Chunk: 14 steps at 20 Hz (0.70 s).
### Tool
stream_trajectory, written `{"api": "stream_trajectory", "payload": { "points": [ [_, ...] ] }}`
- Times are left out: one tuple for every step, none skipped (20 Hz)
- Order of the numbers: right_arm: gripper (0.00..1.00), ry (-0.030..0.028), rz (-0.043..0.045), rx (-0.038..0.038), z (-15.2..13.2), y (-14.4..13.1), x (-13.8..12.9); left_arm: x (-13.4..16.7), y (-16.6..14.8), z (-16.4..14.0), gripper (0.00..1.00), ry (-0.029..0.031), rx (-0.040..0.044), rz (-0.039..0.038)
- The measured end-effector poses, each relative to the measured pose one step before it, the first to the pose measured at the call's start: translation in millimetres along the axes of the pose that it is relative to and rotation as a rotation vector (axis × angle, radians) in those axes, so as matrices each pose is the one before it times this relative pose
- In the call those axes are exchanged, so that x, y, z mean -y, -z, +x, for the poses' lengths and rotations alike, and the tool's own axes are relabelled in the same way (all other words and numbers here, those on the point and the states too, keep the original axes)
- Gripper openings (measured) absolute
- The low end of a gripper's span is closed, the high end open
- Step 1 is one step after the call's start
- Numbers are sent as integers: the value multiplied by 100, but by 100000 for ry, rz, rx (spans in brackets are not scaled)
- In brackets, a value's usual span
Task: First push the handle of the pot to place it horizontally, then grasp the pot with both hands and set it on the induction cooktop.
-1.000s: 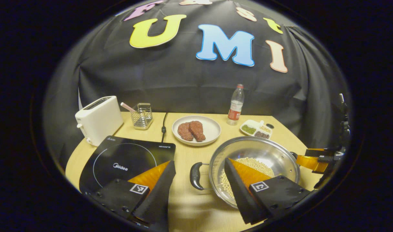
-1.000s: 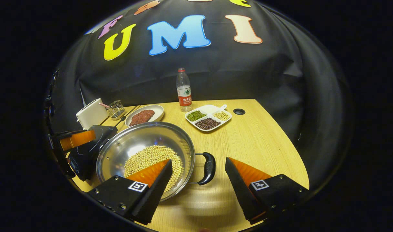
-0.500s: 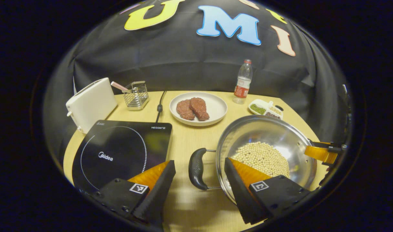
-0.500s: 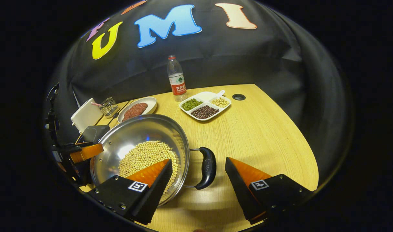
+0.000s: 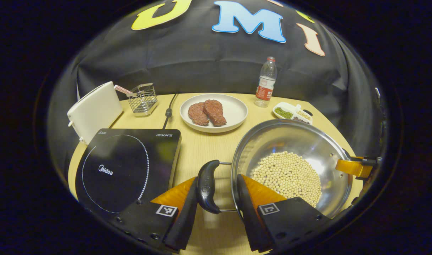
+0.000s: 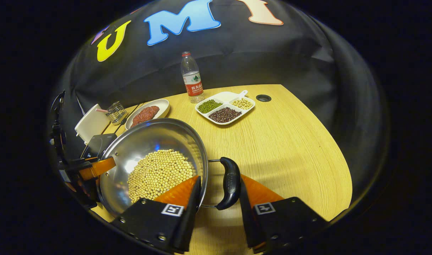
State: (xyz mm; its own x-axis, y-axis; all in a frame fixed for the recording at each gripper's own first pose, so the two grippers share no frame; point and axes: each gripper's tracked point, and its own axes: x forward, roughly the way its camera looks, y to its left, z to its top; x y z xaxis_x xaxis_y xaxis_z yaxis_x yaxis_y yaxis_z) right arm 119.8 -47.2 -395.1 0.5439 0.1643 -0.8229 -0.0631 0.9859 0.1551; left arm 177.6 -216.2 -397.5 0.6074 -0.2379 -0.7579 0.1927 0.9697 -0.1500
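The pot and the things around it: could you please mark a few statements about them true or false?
1. The pot holds pale beans. True.
2. The pot sits on the induction cooktop. False: it stands on the table beside it.
3. The plate carries two pieces of meat. True.
4. The bottle lies on its side. False: the bottle stands upright.
5. The left gripper and the right gripper each straddle a pot handle. True.

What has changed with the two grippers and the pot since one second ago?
Both grippers moved in and narrowed: the left gripper now brackets the pot's left handle, the right gripper the right handle. The pot remains on the table, off the cooktop.
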Motion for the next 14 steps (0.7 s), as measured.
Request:
{"api": "stream_trajectory", "payload": {
  "points": [
    [53, -503, -312, -351, 47, -67, -155, -38, 9, 92, 72, 70, 26, -424],
    [48, 204, 1283, 139, 52, 156, -90, 20, 10, -241, 63, -9, 389, -627],
    [46, -575, -296, -232, -63, -272, 92, -13, -40, -60, 65, -367, 50, -115],
    [46, 37, -515, 86, 36, -25, 6, 52, -22, -129, 60, 333, 498, -314],
    [40, 214, -871, 39, 30, -32, -24, 89, 45, 103, 65, 290, 67, -692],
    [46, 97, -1170, -304, -124, 68, 53, -33, 191, -154, 62, 288, -242, -468],
    [45, -6, -661, 503, -263, -176, -67, -4, 8, -206, 59, 94, 134, -336],
    [45, 29, -877, 414, -405, -126, -68, -53, -54, -219, 62, 48, 536, -529],
    [45, -135, -793, 231, -273, -362, -102, -22, -137, -355, 59, -57, 722, -356],
    [45, -192, -542, 1039, -393, -393, -205, -50, -282, -496, 62, -224, 1221, -210],
    [46, -172, -606, 607, -347, -392, -260, -131, -388, -452, 58, -239, 903, -76],
    [45, -257, -456, 366, -375, -294, -287, -186, -261, -589, 62, -309, 890, -469],
    [45, -342, -116, 507, -377, -372, -361, -267, -286, -500, 62, -194, 462, -623],
    [45, -385, 72, 199, -233, -63, -417, -328, -328, -493, 62, 157, 994, -495]
  ]
}}
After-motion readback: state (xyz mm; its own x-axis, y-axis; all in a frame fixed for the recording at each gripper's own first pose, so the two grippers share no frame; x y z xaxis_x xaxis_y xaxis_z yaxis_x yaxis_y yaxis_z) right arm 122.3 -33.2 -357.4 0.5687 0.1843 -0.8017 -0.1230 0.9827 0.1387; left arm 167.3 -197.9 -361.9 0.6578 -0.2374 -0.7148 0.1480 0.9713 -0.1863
